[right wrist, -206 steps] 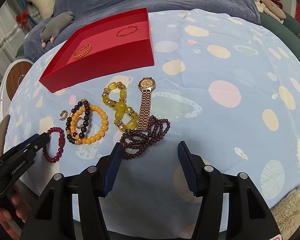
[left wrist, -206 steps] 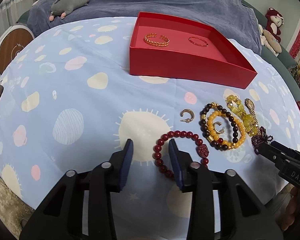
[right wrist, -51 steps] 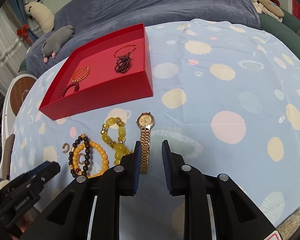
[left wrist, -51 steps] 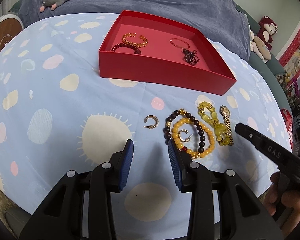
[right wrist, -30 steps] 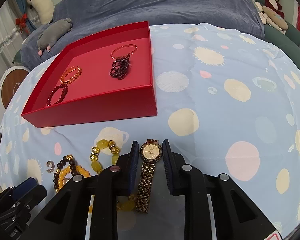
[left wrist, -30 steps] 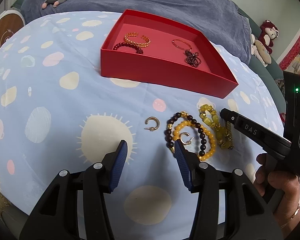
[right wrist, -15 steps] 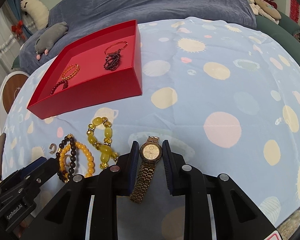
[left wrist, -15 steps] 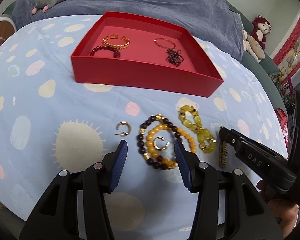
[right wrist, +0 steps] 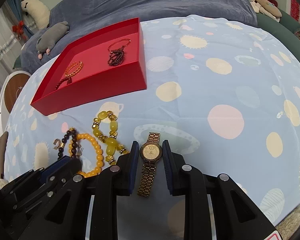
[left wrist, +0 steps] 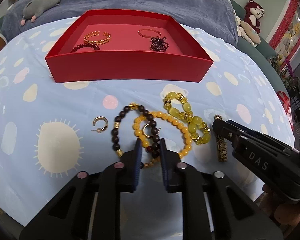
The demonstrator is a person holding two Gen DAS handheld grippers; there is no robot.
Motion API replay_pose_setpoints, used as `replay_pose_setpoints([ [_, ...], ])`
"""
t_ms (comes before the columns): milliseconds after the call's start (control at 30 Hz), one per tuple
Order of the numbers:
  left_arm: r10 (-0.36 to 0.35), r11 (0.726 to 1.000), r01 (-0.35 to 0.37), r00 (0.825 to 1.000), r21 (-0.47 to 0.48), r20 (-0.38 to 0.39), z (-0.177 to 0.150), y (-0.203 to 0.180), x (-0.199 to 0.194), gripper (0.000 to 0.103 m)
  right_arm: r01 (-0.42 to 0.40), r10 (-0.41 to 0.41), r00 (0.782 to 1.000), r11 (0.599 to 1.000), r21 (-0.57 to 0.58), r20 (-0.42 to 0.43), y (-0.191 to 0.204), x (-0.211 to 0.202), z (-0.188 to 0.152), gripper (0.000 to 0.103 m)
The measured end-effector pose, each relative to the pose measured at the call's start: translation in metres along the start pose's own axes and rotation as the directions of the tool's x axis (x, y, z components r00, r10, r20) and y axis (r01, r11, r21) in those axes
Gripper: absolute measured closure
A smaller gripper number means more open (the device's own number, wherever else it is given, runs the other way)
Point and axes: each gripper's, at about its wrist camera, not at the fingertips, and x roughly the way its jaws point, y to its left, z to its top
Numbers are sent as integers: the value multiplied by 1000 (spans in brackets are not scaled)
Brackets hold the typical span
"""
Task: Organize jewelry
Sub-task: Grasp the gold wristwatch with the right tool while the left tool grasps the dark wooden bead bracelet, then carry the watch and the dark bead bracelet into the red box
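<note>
A red box (left wrist: 130, 64) stands on the blue patterned cloth and holds a gold cuff (left wrist: 97, 36), a red bead bracelet (left wrist: 84, 47), a thin bangle (left wrist: 149, 32) and a dark bead strand (left wrist: 159, 44). My left gripper (left wrist: 150, 147) is shut on the dark brown bead bracelet (left wrist: 118, 128) where it crosses the orange bead bracelet (left wrist: 166, 120). My right gripper (right wrist: 151, 152) is shut on the gold watch (right wrist: 151, 153), its pads at the sides of the case and the band hanging down. The right gripper also shows in the left wrist view (left wrist: 220, 127).
A yellow-green chunky bead bracelet (left wrist: 190, 118) lies between the two grippers. One gold hoop earring (left wrist: 100, 123) lies left of the bracelets, another (left wrist: 148, 131) inside the orange bracelet. Plush toys (left wrist: 41, 2) sit on the grey-blue blanket behind the box.
My left gripper moved forward and closed on the dark bead bracelet. My right gripper stays shut on the watch, a little lifted and drawn back.
</note>
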Motion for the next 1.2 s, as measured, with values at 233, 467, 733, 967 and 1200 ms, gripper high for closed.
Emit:
replay_pose_setpoints([
  [233,-19,998,19,1000,-55,5,1,16,-8,96,-10,10,1000,1000,-17,5,8,-5,-4,80],
  [467,-34,994,38,998,-98,44,8,30,-29,96,-32,32,999,999,-10,33,9,-17,-4,80],
  [733,-31,990,42,996,-134,86,24,45,-51,96,-63,62,996,998,11,67,8,-34,4,80],
  [967,-3,990,20,992,-141,124,47,58,-63,96,-91,92,988,996,-12,121,16,-49,29,80],
  [1200,12,992,10,985,-123,172,85,64,-69,96,-127,133,976,991,-41,174,32,-55,69,80],
])
